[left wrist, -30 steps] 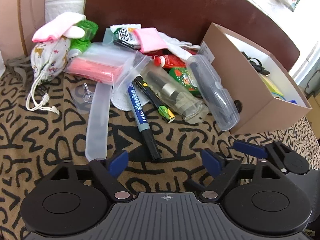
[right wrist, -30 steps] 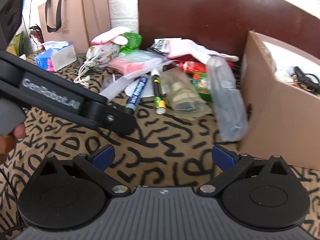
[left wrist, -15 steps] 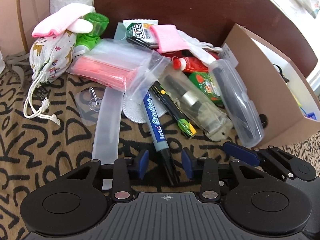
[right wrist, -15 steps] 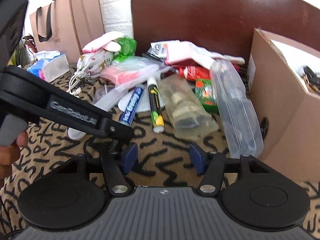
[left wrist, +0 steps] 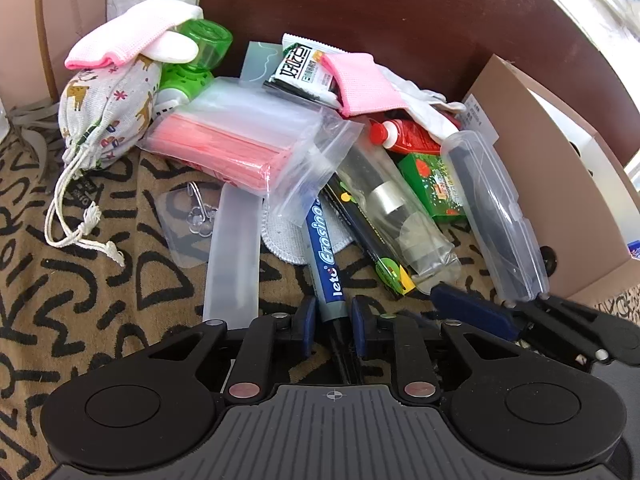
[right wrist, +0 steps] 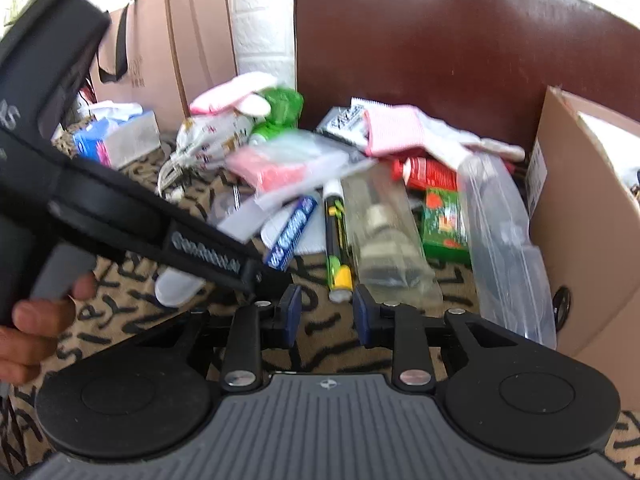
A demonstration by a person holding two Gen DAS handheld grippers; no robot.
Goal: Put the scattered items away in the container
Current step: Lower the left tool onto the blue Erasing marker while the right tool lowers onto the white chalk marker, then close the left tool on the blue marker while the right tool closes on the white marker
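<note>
Task's barely started, from what I can see. The cardboard box [left wrist: 532, 168] sits at the right edge of the patterned surface [left wrist: 80, 280] w/ a few things already inside, though they're mostly hidden, so can't tell what. Nearly everything else lies in a heap beside it: pink zip bags [left wrist: 224, 144], drawstring pouch [left wrist: 108, 108], green bottle [left wrist: 200, 52], clear hard case [left wrist: 496, 216] leaning against the box wall, black-and-yellow pen [left wrist: 368, 240], red tube [left wrist: 404, 138], green packet [left wrist: 436, 188], pink sock [left wrist: 360, 80].

Left tool [left wrist: 332, 320] is narrowed right down around the dark tip end of the blue marker [left wrist: 325, 256]; pads look touching or v. nearly so. Marker body rests on the pile, not lifted.

Right tool [right wrist: 326, 312] is partly closed, nothing between the pads, just above the surface near the pen's end.

So approx. one item in hand, rest to go.
</note>
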